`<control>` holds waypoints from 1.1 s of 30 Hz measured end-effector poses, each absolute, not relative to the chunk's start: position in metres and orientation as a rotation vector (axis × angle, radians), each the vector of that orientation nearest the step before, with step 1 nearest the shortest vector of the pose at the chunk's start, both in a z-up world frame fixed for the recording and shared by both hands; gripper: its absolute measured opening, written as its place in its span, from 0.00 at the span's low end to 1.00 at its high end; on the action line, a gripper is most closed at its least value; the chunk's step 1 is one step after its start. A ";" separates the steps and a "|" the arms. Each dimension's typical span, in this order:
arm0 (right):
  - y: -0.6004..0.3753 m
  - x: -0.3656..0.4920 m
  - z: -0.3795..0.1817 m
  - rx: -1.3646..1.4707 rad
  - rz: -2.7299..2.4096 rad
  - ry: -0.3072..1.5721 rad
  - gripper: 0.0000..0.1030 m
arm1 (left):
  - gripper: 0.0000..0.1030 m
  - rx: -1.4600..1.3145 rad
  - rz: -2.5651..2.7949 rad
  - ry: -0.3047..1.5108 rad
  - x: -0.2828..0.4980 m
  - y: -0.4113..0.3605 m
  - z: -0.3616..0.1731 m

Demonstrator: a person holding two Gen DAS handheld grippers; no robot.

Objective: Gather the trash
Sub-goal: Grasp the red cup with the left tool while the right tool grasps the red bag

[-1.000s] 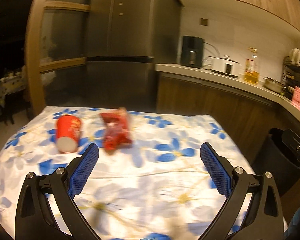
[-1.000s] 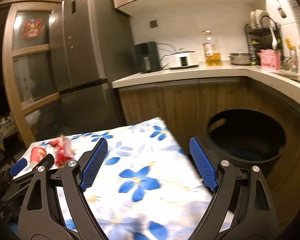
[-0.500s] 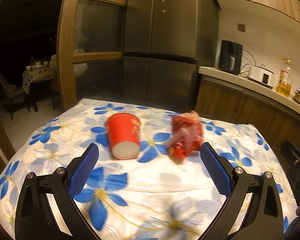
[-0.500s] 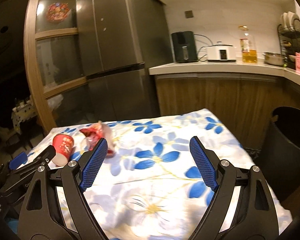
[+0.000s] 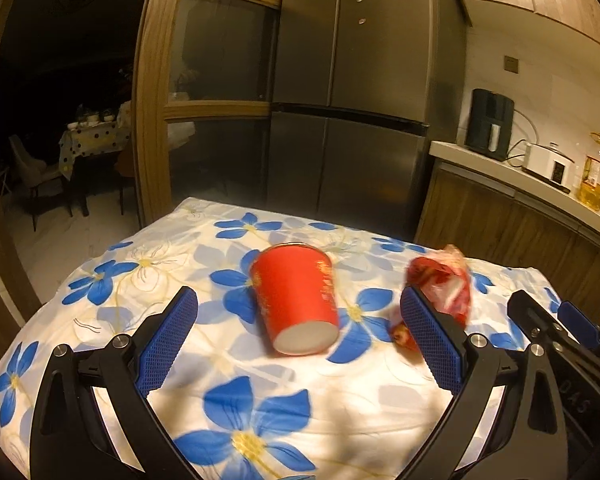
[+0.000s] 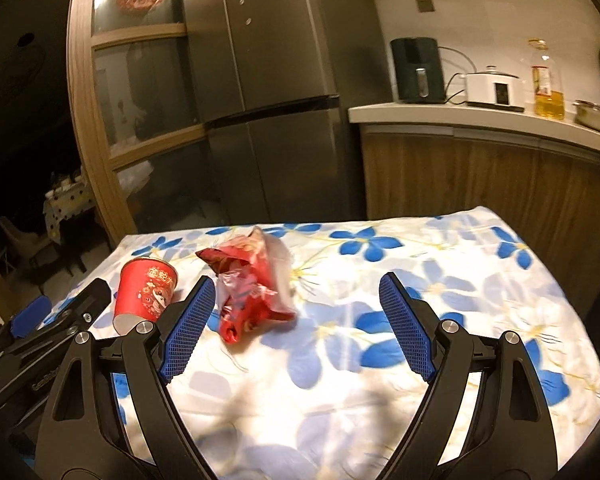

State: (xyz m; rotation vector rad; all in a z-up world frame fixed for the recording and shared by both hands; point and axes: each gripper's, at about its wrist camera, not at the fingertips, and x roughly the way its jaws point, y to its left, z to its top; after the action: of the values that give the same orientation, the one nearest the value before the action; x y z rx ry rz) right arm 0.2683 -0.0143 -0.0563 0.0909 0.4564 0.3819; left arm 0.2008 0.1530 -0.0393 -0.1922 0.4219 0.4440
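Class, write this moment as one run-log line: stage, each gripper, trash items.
stage: approach | left gripper: open, empty | right gripper: open, empty | red paper cup: on its side on tablecloth | red wrapper: beside cup

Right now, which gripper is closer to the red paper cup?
Left. The left gripper is open with the red paper cup between its fingers; the right gripper faces the snack wrapper beside it.

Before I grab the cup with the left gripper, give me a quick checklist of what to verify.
1. Left gripper open: ok.
2. Red paper cup, lying on its side, sits between its fingers' line: ok.
3. Crumpled red snack wrapper apart from cup: ok.
4. Right gripper open, holding nothing: ok.
5. Bin in view: not ok.
6. Cup empty: cannot tell.
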 end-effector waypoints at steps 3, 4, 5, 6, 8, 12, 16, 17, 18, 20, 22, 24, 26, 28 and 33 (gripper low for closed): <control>-0.002 0.280 -0.061 0.087 0.404 0.477 0.81 | 0.94 -0.233 0.446 0.425 0.202 0.165 -0.040; 0.001 0.283 -0.062 0.083 0.408 0.480 0.81 | 0.94 -0.238 0.453 0.425 0.202 0.169 -0.040; 0.004 0.286 -0.063 0.080 0.412 0.483 0.81 | 0.94 -0.237 0.459 0.423 0.202 0.172 -0.040; 0.007 0.290 -0.064 0.079 0.414 0.488 0.81 | 0.94 -0.236 0.466 0.422 0.201 0.175 -0.040; 0.012 0.297 -0.065 0.077 0.413 0.497 0.81 | 0.94 -0.253 0.476 0.420 0.201 0.183 -0.040; 0.024 0.315 -0.072 0.080 0.422 0.540 0.76 | 0.94 -0.292 0.469 0.430 0.204 0.193 -0.041; 0.030 0.327 -0.080 0.085 0.439 0.590 0.56 | 0.94 -0.288 0.462 0.439 0.210 0.194 -0.043; 0.030 0.328 -0.081 0.086 0.446 0.600 0.49 | 0.94 -0.289 0.459 0.442 0.212 0.193 -0.043; 0.030 0.329 -0.083 0.087 0.446 0.610 0.35 | 0.94 -0.289 0.455 0.444 0.215 0.193 -0.044; 0.027 0.331 -0.085 0.103 0.462 0.620 0.23 | 0.94 -0.284 0.456 0.449 0.218 0.191 -0.045; 0.022 0.330 -0.085 0.121 0.469 0.618 0.15 | 0.94 -0.283 0.451 0.452 0.223 0.190 -0.045; 0.015 0.326 -0.083 0.138 0.464 0.606 0.13 | 0.94 -0.285 0.449 0.463 0.229 0.188 -0.047; 0.007 0.319 -0.078 0.148 0.452 0.579 0.12 | 0.94 -0.289 0.447 0.474 0.236 0.187 -0.050; -0.003 0.309 -0.071 0.149 0.437 0.545 0.12 | 0.94 -0.292 0.446 0.489 0.242 0.185 -0.053; -0.027 0.283 -0.057 0.172 0.427 0.486 0.12 | 0.94 -0.303 0.441 0.528 0.256 0.183 -0.060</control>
State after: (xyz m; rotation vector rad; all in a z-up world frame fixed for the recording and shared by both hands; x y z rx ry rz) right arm 0.2833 -0.0268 -0.0573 0.1719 0.4862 0.4266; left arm 0.2562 0.1827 -0.0599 -0.3033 0.5283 0.4410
